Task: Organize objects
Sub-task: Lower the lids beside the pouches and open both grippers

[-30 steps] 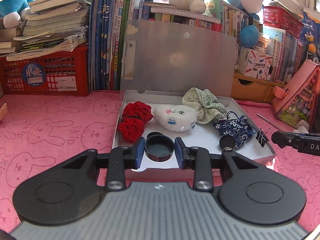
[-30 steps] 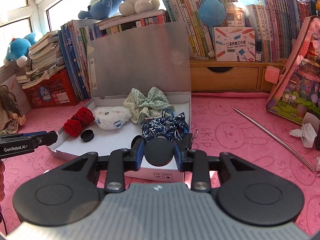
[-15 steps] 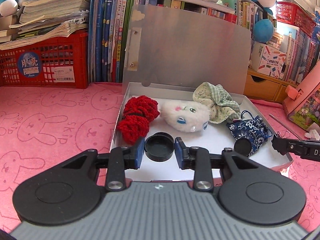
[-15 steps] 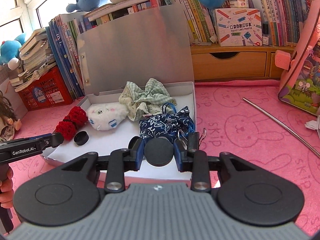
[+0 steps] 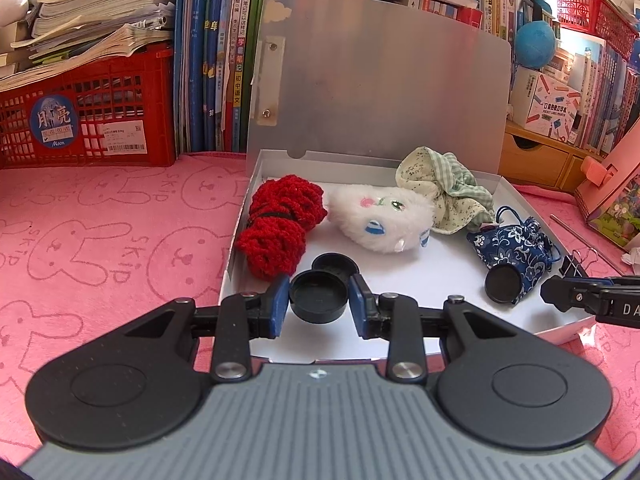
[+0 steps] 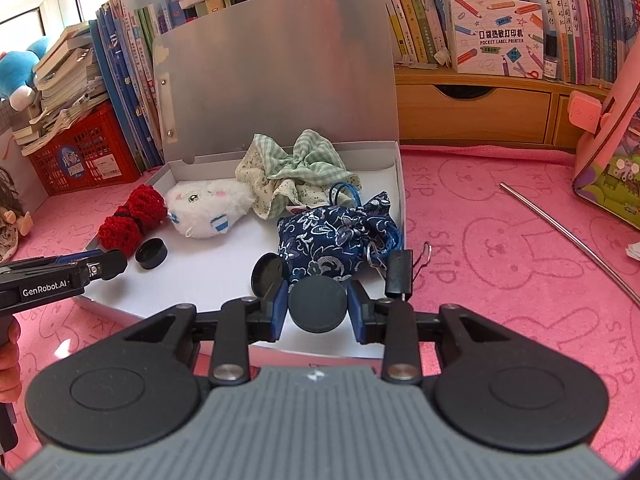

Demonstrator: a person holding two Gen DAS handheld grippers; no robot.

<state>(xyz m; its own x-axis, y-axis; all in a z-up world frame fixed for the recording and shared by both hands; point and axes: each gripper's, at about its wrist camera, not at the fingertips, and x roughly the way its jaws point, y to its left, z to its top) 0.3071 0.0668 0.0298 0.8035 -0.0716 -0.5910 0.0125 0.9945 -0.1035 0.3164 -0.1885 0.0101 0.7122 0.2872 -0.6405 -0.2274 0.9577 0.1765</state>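
While both tongs hung over the near edge of the open white box, each gripped a small round black item. The left tongs clamped a black cap, hollow side up, just above the box's near left part; a second black cap lay on the box floor just behind it. The right tongs pinched a flat black disc at the box's near right corner, in front of the blue floral pouch. Inside the box, from left to right, sat a red knitted piece, a white plush toy and a green checked cloth. A black binder clip sat at the box's right wall. The box stood on the pink surface.
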